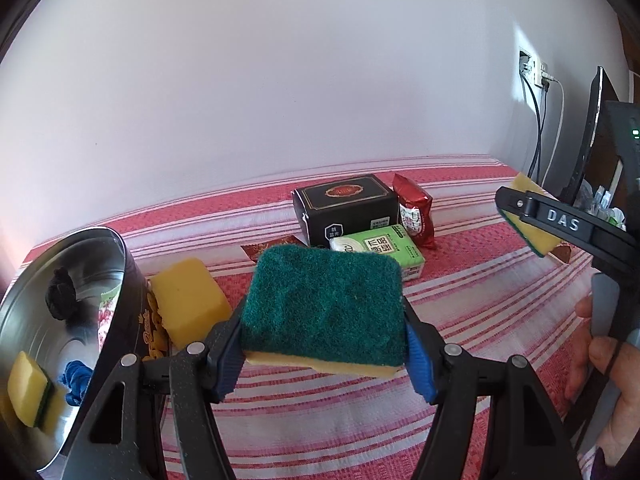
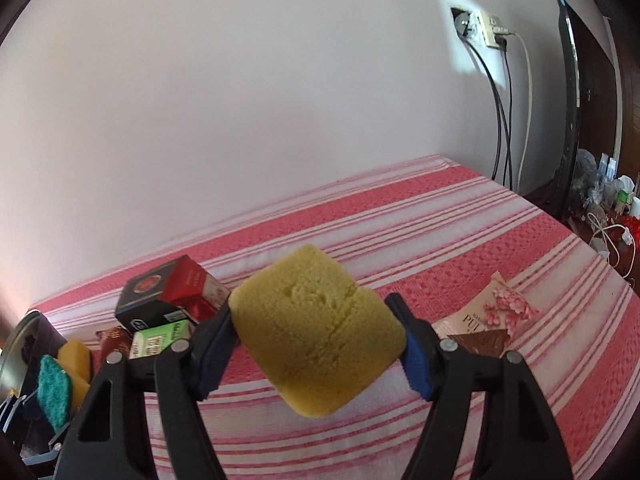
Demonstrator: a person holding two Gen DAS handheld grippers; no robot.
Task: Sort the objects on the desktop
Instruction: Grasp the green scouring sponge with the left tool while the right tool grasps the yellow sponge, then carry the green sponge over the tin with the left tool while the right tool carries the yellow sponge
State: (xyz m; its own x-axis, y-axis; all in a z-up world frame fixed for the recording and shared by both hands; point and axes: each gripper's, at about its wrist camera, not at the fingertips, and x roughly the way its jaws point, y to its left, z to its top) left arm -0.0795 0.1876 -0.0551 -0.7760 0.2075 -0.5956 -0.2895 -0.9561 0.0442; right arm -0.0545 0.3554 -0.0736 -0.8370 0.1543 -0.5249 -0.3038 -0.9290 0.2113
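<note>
In the left wrist view my left gripper is shut on a sponge with a green scouring top, held level above the striped cloth. A yellow sponge, tilted and clear of the table, is held between both blue pads of my right gripper, which is shut on it. From the left wrist view that same right gripper shows at the far right with its sponge. At the left stands a round metal tin holding another sponge and a blue cloth. One more yellow sponge leans against the tin.
A black box, a red packet and a green tissue pack cluster mid-table. A pink and brown packet lies to the right. A dark monitor and wall cables stand past the table's right edge.
</note>
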